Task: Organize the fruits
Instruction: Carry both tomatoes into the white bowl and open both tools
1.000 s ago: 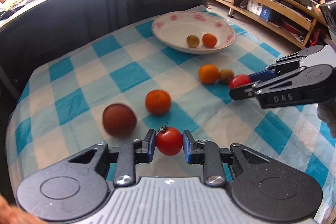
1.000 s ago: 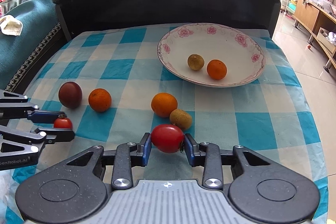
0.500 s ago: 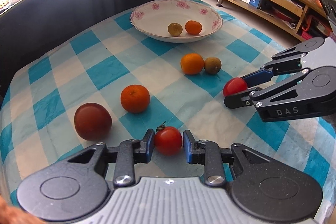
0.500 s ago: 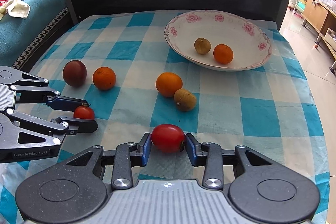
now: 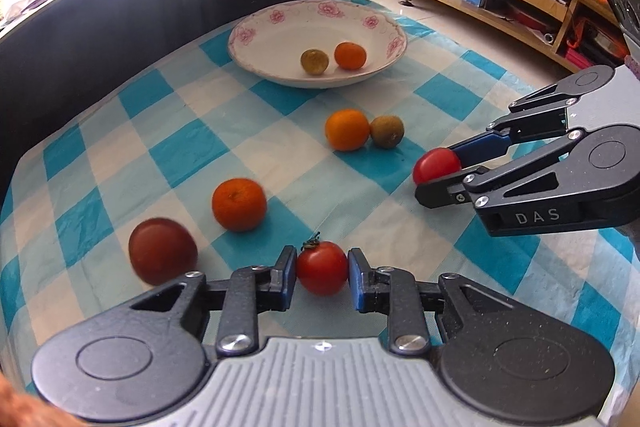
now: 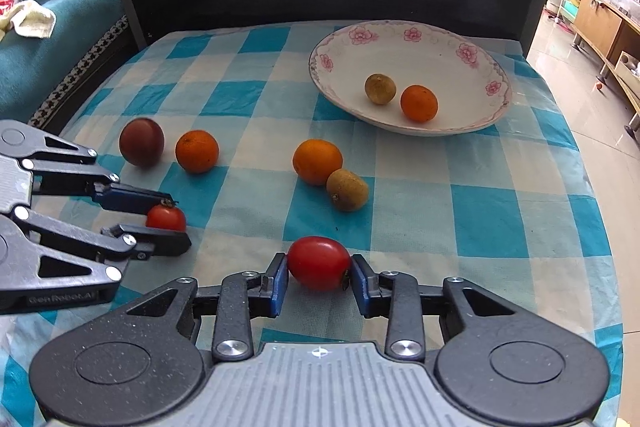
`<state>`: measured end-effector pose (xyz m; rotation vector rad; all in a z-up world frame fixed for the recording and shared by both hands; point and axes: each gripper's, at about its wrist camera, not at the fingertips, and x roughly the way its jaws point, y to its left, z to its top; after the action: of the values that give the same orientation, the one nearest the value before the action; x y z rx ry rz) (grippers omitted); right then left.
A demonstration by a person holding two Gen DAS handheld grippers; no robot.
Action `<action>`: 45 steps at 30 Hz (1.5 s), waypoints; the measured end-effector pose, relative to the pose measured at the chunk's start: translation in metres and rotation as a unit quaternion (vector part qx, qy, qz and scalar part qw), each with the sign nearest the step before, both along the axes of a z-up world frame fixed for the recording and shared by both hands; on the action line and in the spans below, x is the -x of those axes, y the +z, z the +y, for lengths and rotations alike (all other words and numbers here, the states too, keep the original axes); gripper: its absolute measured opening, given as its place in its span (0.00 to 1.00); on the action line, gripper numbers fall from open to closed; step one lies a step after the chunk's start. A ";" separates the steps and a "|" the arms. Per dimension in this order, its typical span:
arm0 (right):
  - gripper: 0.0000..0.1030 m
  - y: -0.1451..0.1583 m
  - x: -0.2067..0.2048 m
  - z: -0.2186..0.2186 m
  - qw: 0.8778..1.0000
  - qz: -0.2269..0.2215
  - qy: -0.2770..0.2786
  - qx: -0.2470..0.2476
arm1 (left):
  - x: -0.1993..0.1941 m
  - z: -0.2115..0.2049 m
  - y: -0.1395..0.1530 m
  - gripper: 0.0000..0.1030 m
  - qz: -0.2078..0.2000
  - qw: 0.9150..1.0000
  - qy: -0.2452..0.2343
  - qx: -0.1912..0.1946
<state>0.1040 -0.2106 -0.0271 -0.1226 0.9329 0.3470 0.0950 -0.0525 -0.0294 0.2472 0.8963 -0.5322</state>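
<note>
Gripping one tomato apiece, the left gripper (image 5: 322, 277) and right gripper (image 6: 319, 281) are facing the bowl (image 6: 472, 125), lying far-right and nearer the right.

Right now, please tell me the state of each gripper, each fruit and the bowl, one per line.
left gripper: shut on small tomato
right gripper: shut on large tomato
small tomato: gripped, stem up
large tomato: gripped
bowl: upright, holds kiwi and orange
dark plum: loose on cloth
two oranges: loose on cloth
kiwi: touches an orange
</note>
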 end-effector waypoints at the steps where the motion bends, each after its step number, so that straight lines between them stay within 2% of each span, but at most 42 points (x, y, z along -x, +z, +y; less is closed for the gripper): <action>1: 0.27 0.002 0.000 -0.001 1.000 -0.002 -0.002 -0.002 | -0.002 -0.002 0.002 0.35 -0.003 1.000 -0.001 0.003; 10: 0.27 0.019 -0.010 -0.009 0.999 -0.031 -0.022 -0.011 | -0.032 -0.029 0.027 0.34 -0.051 0.998 -0.007 0.029; 17: 0.28 0.038 -0.033 -0.024 0.996 -0.069 -0.062 -0.018 | -0.065 -0.041 0.042 0.34 -0.084 0.995 0.009 0.045; 23: 0.28 0.035 -0.058 -0.020 0.994 -0.077 -0.079 -0.019 | -0.089 -0.036 0.040 0.34 -0.080 0.995 0.032 0.055; 31: 0.28 0.031 -0.075 -0.019 0.991 -0.086 -0.098 -0.011 | -0.107 -0.035 0.034 0.34 -0.078 0.994 0.033 0.071; 45: 0.29 0.014 -0.092 -0.021 0.992 -0.073 -0.106 -0.011 | -0.125 -0.035 0.016 0.34 -0.055 0.993 0.041 0.094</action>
<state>0.1962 -0.2317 -0.0129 -0.0286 0.7888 0.1493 0.2196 -0.0875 -0.0137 0.0669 0.7412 -0.5185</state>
